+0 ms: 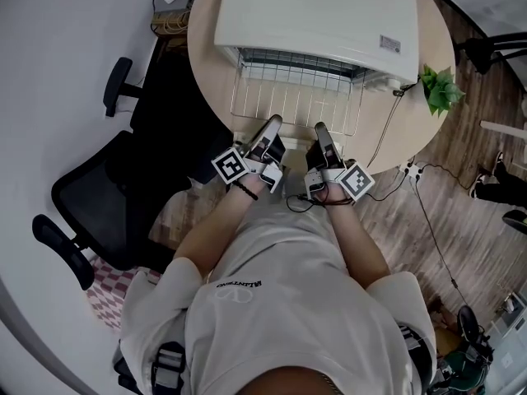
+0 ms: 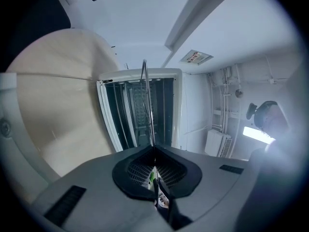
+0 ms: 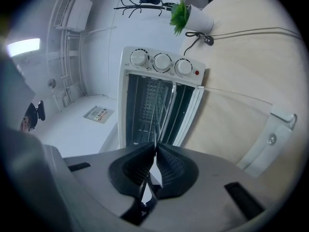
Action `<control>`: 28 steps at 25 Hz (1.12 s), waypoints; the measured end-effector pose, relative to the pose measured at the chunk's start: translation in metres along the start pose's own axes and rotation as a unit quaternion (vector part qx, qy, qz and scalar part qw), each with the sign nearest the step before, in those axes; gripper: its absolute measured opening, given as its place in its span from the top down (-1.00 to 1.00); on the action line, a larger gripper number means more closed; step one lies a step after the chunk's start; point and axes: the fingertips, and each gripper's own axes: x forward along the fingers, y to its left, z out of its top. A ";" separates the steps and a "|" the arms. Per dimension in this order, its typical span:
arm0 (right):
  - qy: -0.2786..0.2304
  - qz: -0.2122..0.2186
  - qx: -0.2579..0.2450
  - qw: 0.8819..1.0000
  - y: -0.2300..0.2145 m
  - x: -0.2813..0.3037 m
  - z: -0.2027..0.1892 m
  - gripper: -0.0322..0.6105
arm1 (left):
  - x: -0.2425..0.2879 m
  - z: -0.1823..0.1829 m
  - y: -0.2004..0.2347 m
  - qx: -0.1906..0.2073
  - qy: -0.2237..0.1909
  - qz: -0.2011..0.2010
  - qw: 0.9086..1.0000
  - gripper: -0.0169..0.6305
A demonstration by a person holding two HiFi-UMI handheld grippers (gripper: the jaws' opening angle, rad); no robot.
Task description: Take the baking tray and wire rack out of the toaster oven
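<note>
The wire rack [image 1: 296, 97] is shown drawn most of the way out of the toaster oven [image 1: 317, 15] on the round worktop [image 1: 210, 64]. Only its back edge is under the oven's front, so its removal is judged well under way but unfinished. The baking tray cannot be made out in any view and is taken as left to do. The rack's front wire is pinched side by side by the left claw [image 1: 272, 123] and the right claw [image 1: 321, 127], each closed narrowly on it. In both gripper views the rack is seen edge-on, running from the jaws to the oven mouth.
</note>
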 end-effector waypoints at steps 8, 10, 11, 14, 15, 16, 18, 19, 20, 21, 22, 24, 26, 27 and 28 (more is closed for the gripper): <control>0.021 0.006 -0.025 0.999 0.019 -0.019 -0.017 0.86 | -0.020 -0.005 -0.021 0.006 0.016 -0.007 1.000 0.94; 0.028 0.003 -0.033 0.999 0.022 -0.024 -0.020 0.86 | -0.026 -0.007 -0.024 0.012 0.022 -0.007 1.000 0.94; 0.031 0.002 -0.037 0.999 0.023 -0.026 -0.021 0.86 | -0.028 -0.007 -0.026 0.017 0.026 -0.008 1.000 0.94; 0.042 0.002 -0.053 0.998 0.027 -0.031 -0.026 0.85 | -0.033 -0.009 -0.031 0.021 0.032 -0.013 0.999 0.94; 0.044 0.000 -0.056 0.997 0.028 -0.033 -0.027 0.85 | -0.035 -0.010 -0.033 0.022 0.033 -0.013 0.999 0.94; 0.044 -0.003 -0.058 0.997 0.028 -0.035 -0.028 0.85 | -0.037 -0.010 -0.035 0.024 0.034 -0.014 0.999 0.94; 0.046 -0.010 -0.062 0.997 0.030 -0.039 -0.030 0.84 | -0.039 -0.010 -0.039 0.027 0.035 -0.016 0.999 0.94; 0.048 -0.009 -0.066 0.997 0.032 -0.040 -0.032 0.84 | -0.040 -0.010 -0.042 0.029 0.037 -0.017 0.999 0.94; 0.052 -0.004 -0.073 0.996 0.036 -0.041 -0.032 0.84 | -0.041 -0.009 -0.045 0.032 0.039 -0.017 0.999 0.94; 0.056 0.002 -0.081 0.995 0.040 -0.041 -0.033 0.84 | -0.042 -0.009 -0.048 0.036 0.042 -0.018 0.998 0.94; 0.059 0.007 -0.087 0.994 0.044 -0.042 -0.034 0.84 | -0.043 -0.010 -0.051 0.038 0.044 -0.019 0.998 0.94; 0.061 0.013 -0.096 0.993 0.050 -0.043 -0.034 0.84 | -0.045 -0.010 -0.055 0.036 0.047 -0.021 0.998 0.94; 0.061 0.018 -0.102 0.993 0.054 -0.046 -0.036 0.84 | -0.048 -0.011 -0.059 0.036 0.047 -0.022 0.998 0.94; 0.062 0.020 -0.105 0.992 0.057 -0.049 -0.038 0.84 | -0.051 -0.012 -0.063 0.038 0.048 -0.024 0.998 0.94; 0.063 0.023 -0.109 0.992 0.060 -0.052 -0.041 0.83 | -0.055 -0.013 -0.067 0.041 0.048 -0.026 0.998 0.94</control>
